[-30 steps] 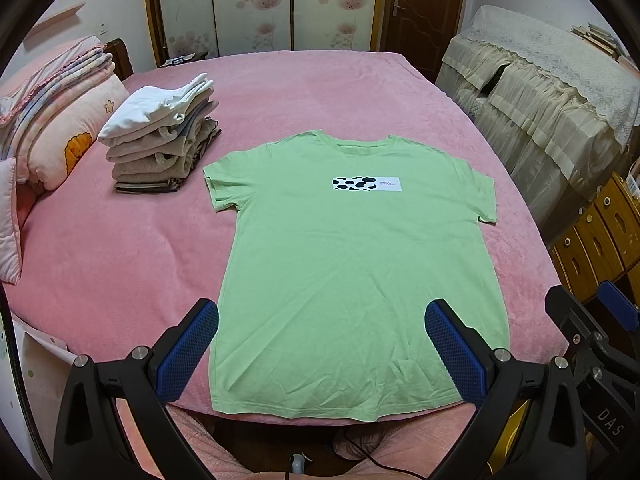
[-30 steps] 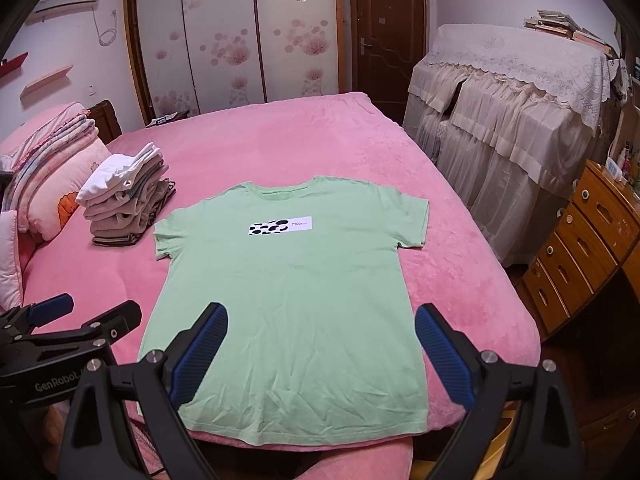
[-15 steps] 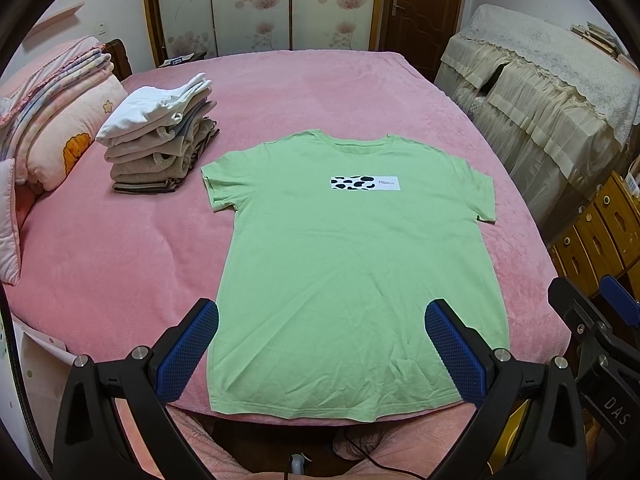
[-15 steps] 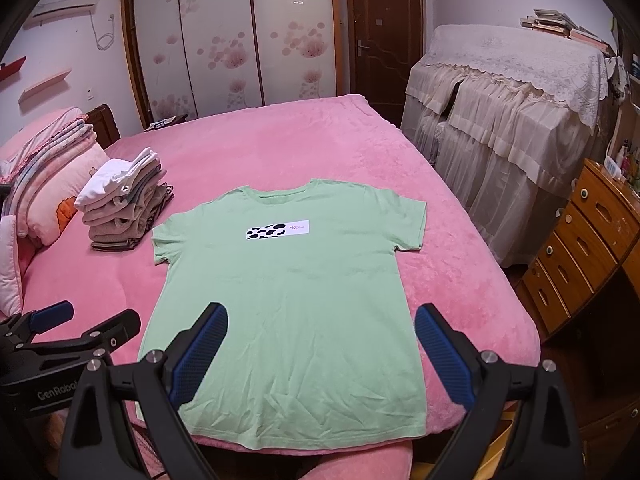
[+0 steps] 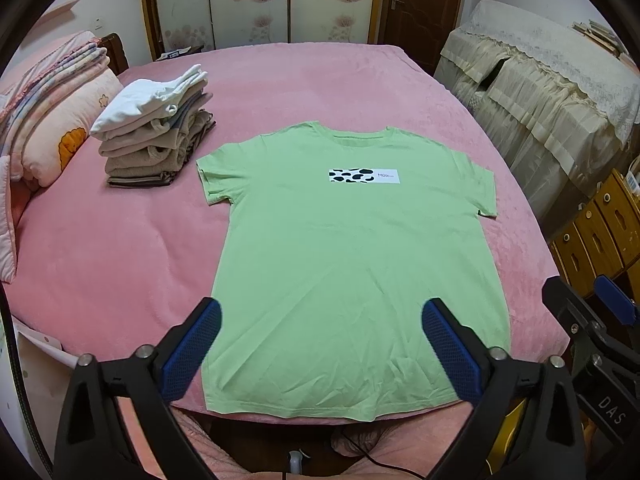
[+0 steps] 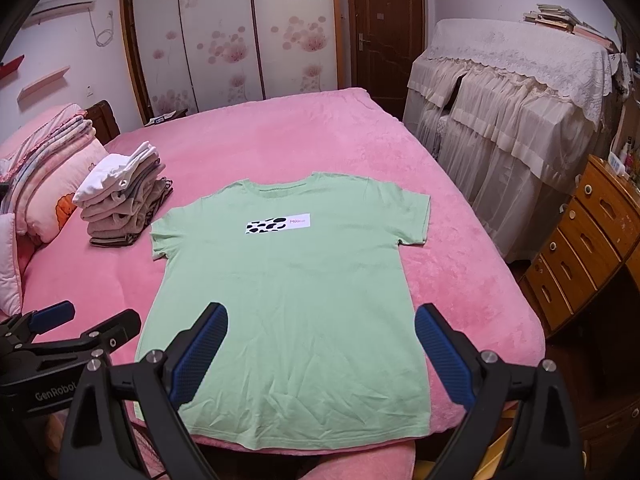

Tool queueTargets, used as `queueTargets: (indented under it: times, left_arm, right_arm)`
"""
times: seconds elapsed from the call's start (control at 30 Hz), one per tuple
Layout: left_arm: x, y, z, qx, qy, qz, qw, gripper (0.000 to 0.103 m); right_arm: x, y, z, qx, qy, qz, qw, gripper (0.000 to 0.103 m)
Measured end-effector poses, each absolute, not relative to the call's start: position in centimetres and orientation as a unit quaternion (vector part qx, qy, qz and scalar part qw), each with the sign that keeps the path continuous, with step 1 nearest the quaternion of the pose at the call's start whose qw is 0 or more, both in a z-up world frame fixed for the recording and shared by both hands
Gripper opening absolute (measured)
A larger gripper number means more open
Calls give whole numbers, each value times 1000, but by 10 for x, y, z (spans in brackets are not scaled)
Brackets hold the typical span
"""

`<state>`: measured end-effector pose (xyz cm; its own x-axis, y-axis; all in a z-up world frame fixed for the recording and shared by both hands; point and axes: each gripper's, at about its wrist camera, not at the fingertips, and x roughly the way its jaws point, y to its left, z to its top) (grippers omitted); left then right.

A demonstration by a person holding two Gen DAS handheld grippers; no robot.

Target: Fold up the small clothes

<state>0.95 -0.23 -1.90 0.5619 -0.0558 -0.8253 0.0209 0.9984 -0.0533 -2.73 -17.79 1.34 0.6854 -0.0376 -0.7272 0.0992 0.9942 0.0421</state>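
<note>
A light green T-shirt [image 5: 352, 248] with a cow-spot label on the chest lies spread flat, front up, on the pink bed [image 5: 120, 248]; it also shows in the right wrist view [image 6: 296, 292]. My left gripper [image 5: 320, 344] is open and empty, held above the shirt's hem near the bed's front edge. My right gripper [image 6: 320, 350] is open and empty, also above the hem. The left gripper's fingers [image 6: 52, 316] show at the left of the right wrist view. The right gripper's fingers [image 5: 612, 304] show at the right of the left wrist view.
A stack of folded clothes [image 5: 156, 128] sits left of the shirt, also in the right wrist view [image 6: 124, 204]. Pillows and folded quilts [image 5: 48, 104] lie at the far left. A lace-covered cabinet [image 6: 512, 120] and wooden drawers [image 6: 588, 240] stand right of the bed.
Both grippers have shifted only slightly; the right wrist view has risen a little. The shirt has not moved. Both grippers stay open.
</note>
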Motion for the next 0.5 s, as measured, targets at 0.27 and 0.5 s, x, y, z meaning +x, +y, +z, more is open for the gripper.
queueTargets:
  times: [0.27,0.5]
  left_arm:
    - [28,0,-32,-14,480,-21,877,98]
    - [54,12,-40,2,477,-11,879,98]
  right_arm:
    - [-10,-173,0,39,409,-37,911,96]
    - [12,-165,-11,36,419,-38,907,96]
